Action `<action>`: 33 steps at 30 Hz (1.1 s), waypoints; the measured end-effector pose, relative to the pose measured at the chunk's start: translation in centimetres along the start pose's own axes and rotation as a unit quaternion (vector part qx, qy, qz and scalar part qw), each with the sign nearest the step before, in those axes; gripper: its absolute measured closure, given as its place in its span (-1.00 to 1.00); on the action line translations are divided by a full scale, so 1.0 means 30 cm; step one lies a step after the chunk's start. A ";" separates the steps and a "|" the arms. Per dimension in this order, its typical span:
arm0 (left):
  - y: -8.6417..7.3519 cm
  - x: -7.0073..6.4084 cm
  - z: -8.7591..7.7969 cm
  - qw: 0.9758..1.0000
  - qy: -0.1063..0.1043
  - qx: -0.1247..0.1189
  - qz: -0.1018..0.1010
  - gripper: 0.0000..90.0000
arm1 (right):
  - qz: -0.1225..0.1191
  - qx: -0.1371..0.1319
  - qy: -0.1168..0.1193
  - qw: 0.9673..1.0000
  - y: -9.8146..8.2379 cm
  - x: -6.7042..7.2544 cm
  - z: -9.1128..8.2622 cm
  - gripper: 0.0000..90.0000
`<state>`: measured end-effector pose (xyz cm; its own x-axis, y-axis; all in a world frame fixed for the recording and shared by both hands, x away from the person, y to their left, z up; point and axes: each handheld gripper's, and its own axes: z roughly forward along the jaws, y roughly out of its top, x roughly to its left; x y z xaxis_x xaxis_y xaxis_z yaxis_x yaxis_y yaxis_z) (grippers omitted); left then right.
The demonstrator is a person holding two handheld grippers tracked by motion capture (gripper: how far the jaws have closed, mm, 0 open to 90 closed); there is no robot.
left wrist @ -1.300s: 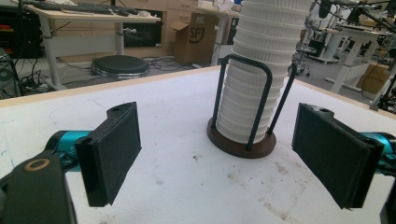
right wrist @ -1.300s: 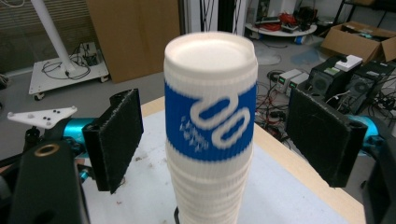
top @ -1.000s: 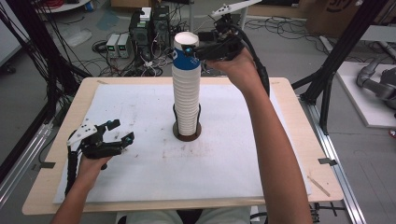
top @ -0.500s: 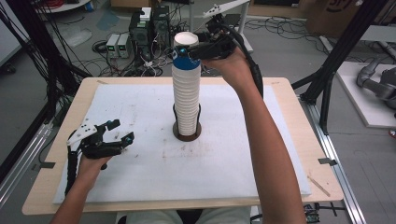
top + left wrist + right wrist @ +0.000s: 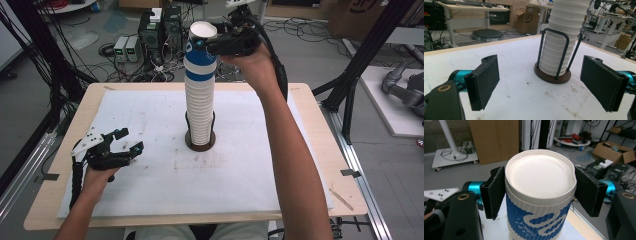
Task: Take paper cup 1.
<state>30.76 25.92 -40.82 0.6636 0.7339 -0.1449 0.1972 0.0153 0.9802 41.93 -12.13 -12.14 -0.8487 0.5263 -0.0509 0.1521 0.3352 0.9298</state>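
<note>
Top cup (image 5: 537, 220) blue-white; stack (image 5: 199, 112) white.

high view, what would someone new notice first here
A tall stack of paper cups rises from a round brown holder at the middle of the white-covered table. At its top the right gripper has just been closing on the blue-and-white cup, its pads pressed to the rim. The left gripper rests open near the table's left edge.

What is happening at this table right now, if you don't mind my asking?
A person is working on a tall stack of paper cups standing in a wire holder on the table. The right hand-held gripper has just been closing on the top blue-and-white cup, its pads pressing its sides. The left hand-held gripper rests open on the table.
</note>
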 end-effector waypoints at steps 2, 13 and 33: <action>0.000 0.001 0.000 1.000 -0.001 0.001 0.000 -0.66 | 0.002 -0.009 -0.002 1.000 0.009 0.002 -0.014 -0.33; 0.000 0.001 0.001 1.000 -0.003 -0.001 -0.002 -0.65 | -0.004 -0.057 -0.019 0.998 0.053 0.005 -0.116 -0.33; 0.002 -0.012 0.002 1.000 -0.015 -0.006 0.001 -0.65 | -0.002 -0.061 -0.058 0.996 -0.100 -0.017 -0.380 -0.32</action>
<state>30.57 25.62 -40.70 0.6855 0.7133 -0.1460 0.1871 0.0212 0.9821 36.13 -22.31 -10.76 -0.7837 0.6147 -0.0893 0.0809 0.2436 0.9665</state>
